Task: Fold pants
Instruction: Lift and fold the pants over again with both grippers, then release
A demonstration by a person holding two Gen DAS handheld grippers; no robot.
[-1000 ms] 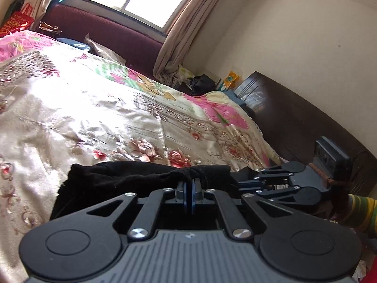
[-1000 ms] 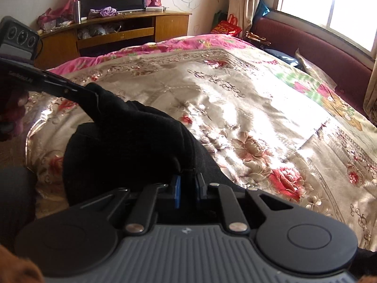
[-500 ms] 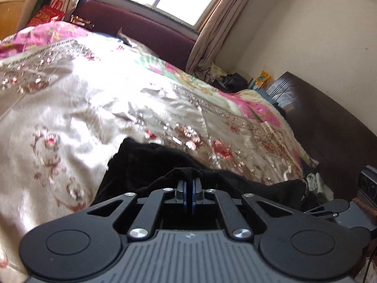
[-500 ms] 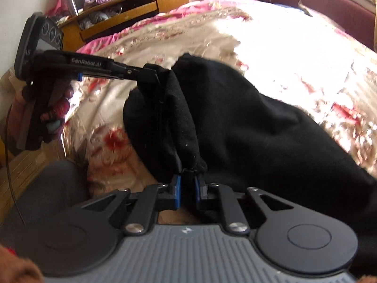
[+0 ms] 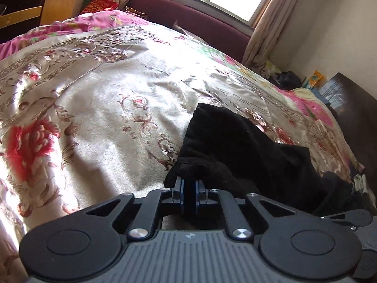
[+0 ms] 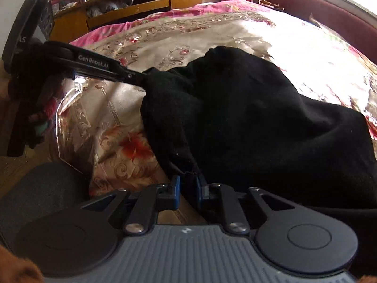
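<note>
Black pants point(image 5: 238, 146) lie bunched on the flowered bedspread point(image 5: 106, 99) near the bed's edge. My left gripper point(image 5: 189, 189) is shut on an edge of the pants. In the right wrist view the pants point(image 6: 247, 118) spread from the near edge toward the middle of the bed. My right gripper point(image 6: 187, 185) pinches a lower corner of the pants between nearly closed jaws. The left gripper also shows in the right wrist view point(image 6: 141, 77), holding another corner of the pants about level with the bed. The right gripper shows at the lower right of the left wrist view point(image 5: 348, 219).
A wooden TV cabinet point(image 6: 132, 7) stands beyond the bed's foot. A maroon window seat point(image 5: 188, 23) runs under the window. A dark headboard point(image 5: 353, 108) is at the right. A dark grey round object point(image 6: 47, 188) lies on the wooden floor below the bed's edge.
Both grippers have carried the pants' held edge down toward the near edge of the bed. The pants now rest lower and flatter on the bedspread. Both grips stay shut.
</note>
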